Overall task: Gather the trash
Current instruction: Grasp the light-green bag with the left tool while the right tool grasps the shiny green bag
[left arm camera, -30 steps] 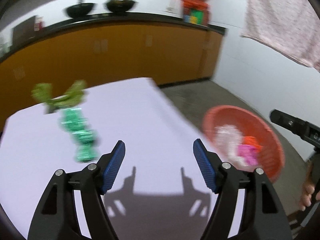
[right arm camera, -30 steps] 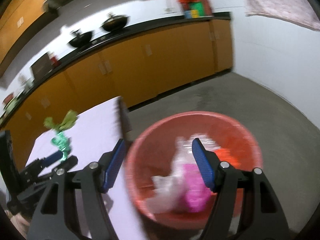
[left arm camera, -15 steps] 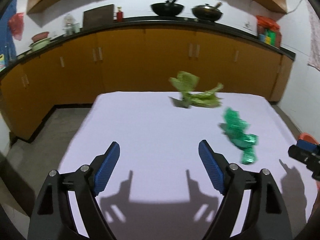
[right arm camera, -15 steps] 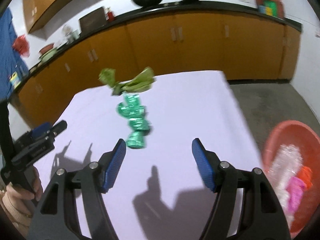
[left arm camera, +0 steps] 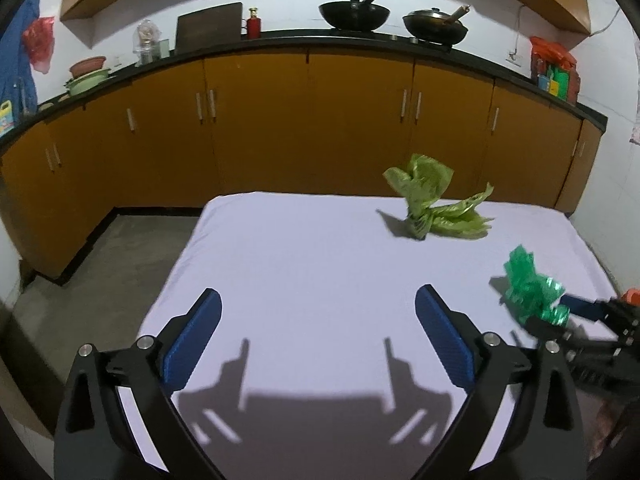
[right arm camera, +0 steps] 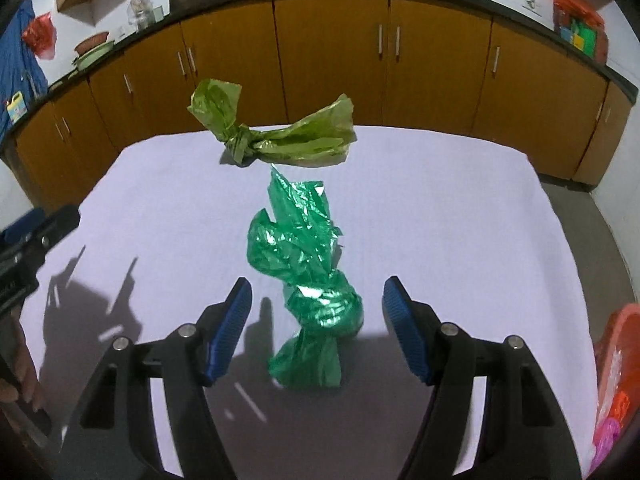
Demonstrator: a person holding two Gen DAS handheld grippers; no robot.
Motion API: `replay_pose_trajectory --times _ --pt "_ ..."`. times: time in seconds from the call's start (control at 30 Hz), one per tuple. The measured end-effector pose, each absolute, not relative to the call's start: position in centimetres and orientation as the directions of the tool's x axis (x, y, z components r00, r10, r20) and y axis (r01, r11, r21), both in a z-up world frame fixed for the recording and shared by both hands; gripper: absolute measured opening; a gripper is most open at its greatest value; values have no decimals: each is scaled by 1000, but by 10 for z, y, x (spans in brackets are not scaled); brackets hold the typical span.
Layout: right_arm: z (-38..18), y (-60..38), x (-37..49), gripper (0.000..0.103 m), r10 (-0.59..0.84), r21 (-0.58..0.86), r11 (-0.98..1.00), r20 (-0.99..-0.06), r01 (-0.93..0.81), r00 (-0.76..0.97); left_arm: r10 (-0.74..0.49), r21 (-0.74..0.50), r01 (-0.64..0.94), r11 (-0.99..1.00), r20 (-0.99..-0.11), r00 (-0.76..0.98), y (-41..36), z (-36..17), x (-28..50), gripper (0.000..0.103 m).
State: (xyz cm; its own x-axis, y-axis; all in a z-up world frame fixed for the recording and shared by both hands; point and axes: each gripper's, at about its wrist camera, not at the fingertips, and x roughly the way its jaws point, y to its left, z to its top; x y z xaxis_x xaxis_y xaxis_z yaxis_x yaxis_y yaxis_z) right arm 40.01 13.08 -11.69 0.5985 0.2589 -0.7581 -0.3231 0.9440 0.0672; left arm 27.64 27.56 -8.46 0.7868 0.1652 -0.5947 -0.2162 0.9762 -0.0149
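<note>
Straddling the dark green bag (right arm camera: 310, 280) near the tabletop (right arm camera: 460, 220) centre, the right claw (right arm camera: 316, 332) stands spread, pads clear. Left claw (left arm camera: 318, 340) is opening, empty. Red basket (right arm camera: 618, 360) is cut off at the right edge.

Looks like a home kitchen: orange cabinets (left arm camera: 312, 128) are running along the wall under a black counter (left arm camera: 280, 42), two woks (left arm camera: 354, 10) are sitting on it, and bowls (left arm camera: 88, 76) are stacking up near its left end.
</note>
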Motion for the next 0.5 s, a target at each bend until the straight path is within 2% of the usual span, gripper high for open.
replay_pose_trajectory --times 0.03,0.07,0.1,0.5 --pt "-118 131 402 62 261 67 943 -760 -327 595 154 -24 -209 978 -595 789 274 -84 281 98" --pt "-120 131 404 44 267 72 940 -764 -334 587 136 -38 -198 980 -596 791 271 -83 288 98" --pt "-122 130 406 37 270 75 938 -772 -339 576 128 -43 -191 981 -597 792 268 -83 293 99" --pt "-117 52 376 36 287 168 954 -740 -247 608 107 -26 -154 988 -602 792 212 -92 372 101"
